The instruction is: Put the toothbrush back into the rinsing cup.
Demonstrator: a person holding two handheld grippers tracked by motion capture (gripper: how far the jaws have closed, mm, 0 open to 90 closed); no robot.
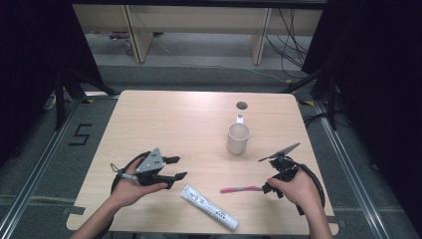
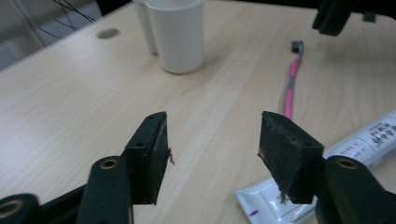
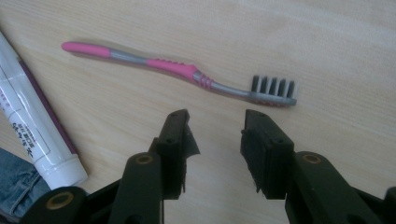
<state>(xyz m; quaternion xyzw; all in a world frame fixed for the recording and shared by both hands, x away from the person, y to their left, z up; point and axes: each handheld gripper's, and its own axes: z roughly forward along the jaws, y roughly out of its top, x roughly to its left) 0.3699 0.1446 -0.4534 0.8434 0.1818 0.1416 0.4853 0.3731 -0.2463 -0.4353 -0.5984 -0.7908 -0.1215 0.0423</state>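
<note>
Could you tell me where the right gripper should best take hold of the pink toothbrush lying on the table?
Probably from above, at the thick pink grip of the toothbrush, jaws across the handle: it lies flat, bristles sideways, and that middle part is widest. The right gripper hovers open beside it.

Toothbrush point(image 1: 241, 189) betw. tube point(image 1: 209, 206) & right tool point(image 1: 268, 188) — cup point(image 1: 238, 138) behind.
</note>
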